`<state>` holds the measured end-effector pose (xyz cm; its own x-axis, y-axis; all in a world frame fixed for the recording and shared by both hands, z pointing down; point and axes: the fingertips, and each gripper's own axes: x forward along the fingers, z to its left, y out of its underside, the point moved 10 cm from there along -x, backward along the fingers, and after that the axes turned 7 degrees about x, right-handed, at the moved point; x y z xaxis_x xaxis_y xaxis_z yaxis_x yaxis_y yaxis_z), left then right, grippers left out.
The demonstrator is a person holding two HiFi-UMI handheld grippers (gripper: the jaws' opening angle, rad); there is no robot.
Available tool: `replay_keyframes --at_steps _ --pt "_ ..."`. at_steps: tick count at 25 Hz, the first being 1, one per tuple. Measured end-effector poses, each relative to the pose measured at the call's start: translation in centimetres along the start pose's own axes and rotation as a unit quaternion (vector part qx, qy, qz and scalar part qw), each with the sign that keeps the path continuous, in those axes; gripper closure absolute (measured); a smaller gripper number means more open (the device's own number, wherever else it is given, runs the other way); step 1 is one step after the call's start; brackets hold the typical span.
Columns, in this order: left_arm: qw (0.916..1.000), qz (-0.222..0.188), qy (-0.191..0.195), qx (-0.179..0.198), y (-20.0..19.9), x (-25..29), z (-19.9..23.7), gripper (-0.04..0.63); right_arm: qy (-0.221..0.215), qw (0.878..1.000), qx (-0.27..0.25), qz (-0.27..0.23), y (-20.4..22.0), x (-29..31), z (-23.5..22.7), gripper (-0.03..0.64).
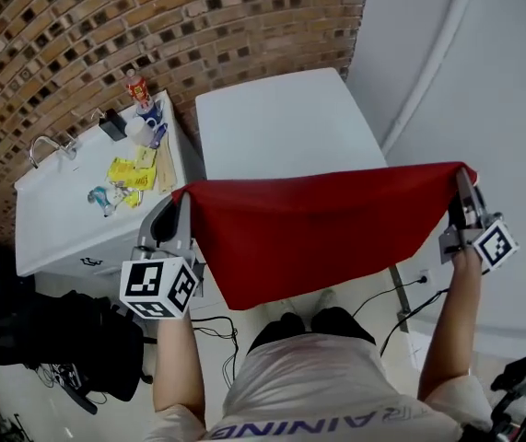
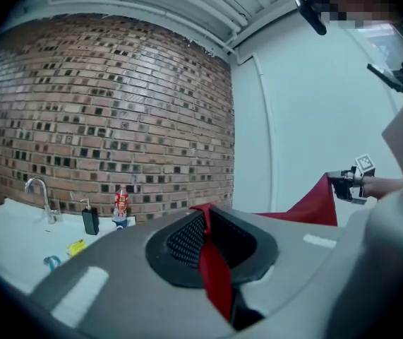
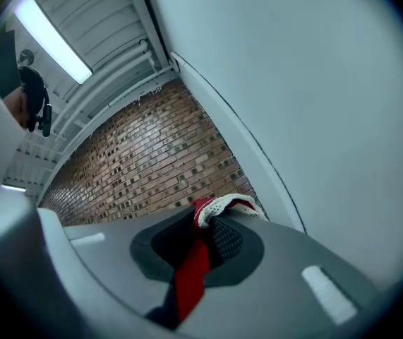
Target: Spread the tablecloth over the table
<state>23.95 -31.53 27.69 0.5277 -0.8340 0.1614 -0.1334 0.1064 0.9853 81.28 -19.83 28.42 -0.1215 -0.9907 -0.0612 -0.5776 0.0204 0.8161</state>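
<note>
Head view: white table (image 1: 281, 127), brick wall (image 1: 106, 26)

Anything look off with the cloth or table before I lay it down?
Only the drape: the red tablecloth, pinched along its top edge by the left gripper and right gripper, hangs lopsided, with its lower edge dropping much deeper toward the left. Nothing looks wrong with the white table beyond.
</note>
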Motion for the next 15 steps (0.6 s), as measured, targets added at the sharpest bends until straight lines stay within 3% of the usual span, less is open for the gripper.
replay_keyframes --at_steps 11,15 --pt "0.9934 0.026 -0.109 0.024 0.7 6.4 0.6 0.575 -0.056 0.994 0.012 0.094 -0.3 15.1 -6.9 0.592" --pt "0.9911 0.038 -0.126 0.019 0.8 10.4 2.0 0.575 -0.060 0.991 0.017 0.118 0.4 18.4 -8.7 0.592"
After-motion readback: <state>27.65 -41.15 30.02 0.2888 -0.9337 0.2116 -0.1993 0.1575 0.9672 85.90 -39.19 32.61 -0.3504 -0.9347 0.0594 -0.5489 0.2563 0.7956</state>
